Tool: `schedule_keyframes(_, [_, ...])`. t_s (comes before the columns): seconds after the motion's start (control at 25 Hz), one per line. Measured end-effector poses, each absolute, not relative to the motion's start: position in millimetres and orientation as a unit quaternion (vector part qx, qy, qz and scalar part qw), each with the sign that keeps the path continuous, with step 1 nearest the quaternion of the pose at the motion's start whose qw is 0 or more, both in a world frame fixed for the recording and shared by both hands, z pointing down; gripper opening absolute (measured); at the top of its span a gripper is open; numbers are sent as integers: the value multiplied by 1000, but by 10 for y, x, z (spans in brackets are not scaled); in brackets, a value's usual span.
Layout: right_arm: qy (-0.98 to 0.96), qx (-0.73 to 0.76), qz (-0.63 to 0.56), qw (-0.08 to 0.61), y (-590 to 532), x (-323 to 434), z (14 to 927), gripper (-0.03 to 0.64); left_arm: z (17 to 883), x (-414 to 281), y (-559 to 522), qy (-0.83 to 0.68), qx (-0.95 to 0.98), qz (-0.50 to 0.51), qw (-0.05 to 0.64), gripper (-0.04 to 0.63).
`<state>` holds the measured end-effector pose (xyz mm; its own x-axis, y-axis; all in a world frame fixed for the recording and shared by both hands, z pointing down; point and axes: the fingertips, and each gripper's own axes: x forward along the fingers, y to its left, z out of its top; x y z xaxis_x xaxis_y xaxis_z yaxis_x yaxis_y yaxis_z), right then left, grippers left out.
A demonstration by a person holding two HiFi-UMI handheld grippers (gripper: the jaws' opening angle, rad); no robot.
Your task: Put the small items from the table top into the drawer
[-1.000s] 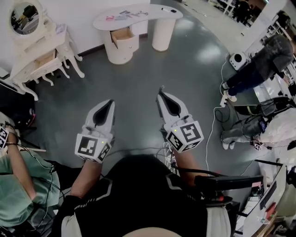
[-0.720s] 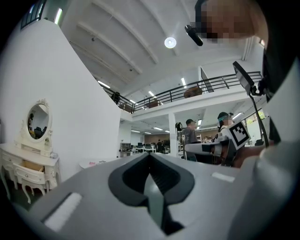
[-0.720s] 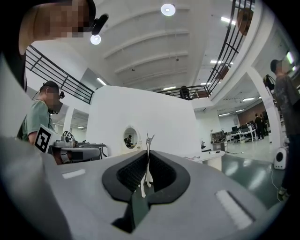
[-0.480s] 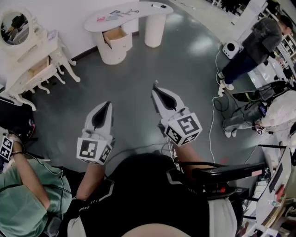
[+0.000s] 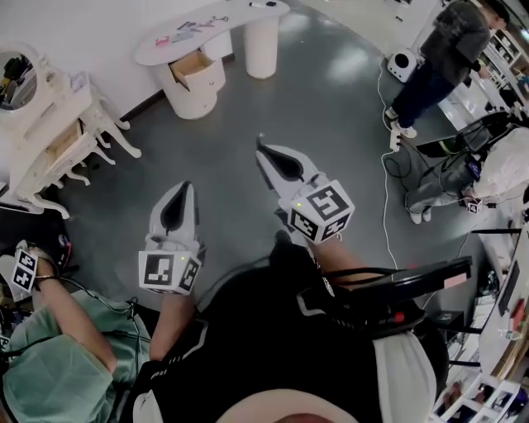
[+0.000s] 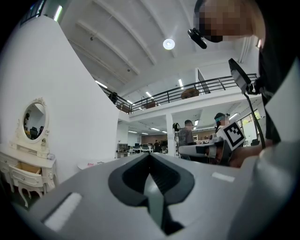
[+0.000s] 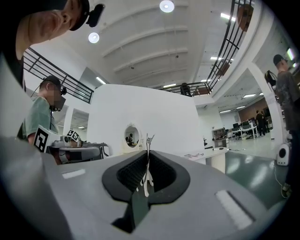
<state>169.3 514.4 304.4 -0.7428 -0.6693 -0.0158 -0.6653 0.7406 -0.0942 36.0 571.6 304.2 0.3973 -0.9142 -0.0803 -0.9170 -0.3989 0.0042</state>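
1. The left tool (image 5: 187, 188) is pressed together with nothing in it, pointing toward 12 o'clock over the grey floor (image 5: 248, 107).
2. The right tool (image 5: 261, 150) is likewise closed and empty, tipped toward 11 o'clock.
3. The small items (image 5: 185, 28) lie on the white tabletop (image 5: 240, 18), well away at 11 o'clock.
4. The drawer (image 5: 192, 64) below stands open.
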Motion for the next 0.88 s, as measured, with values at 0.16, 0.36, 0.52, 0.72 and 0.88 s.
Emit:
schedule_keyframes(0.16, [936, -348, -44, 26, 4926, 1666, 3052, 16, 3056, 378, 5524, 550, -834, 29, 20, 0])
schedule_keyframes(0.36, [942, -331, -43, 30, 4556, 1645, 3014, 16, 3024, 390, 5156, 559, -828, 29, 22, 0])
schedule_keyframes(0.52, [944, -327, -40, 33, 4211, 1704, 2969, 15, 2983, 483, 4833, 558, -829, 24, 27, 0])
schedule_keyframes(0.72, [946, -320, -42, 36, 3824, 1780, 2935, 15, 2947, 561, 4447, 564, -825, 22, 28, 0])
schedule_keyframes(0.88, [947, -315, -49, 35, 3543, 1820, 2944, 15, 2952, 590, 4191, 572, -820, 18, 24, 0])
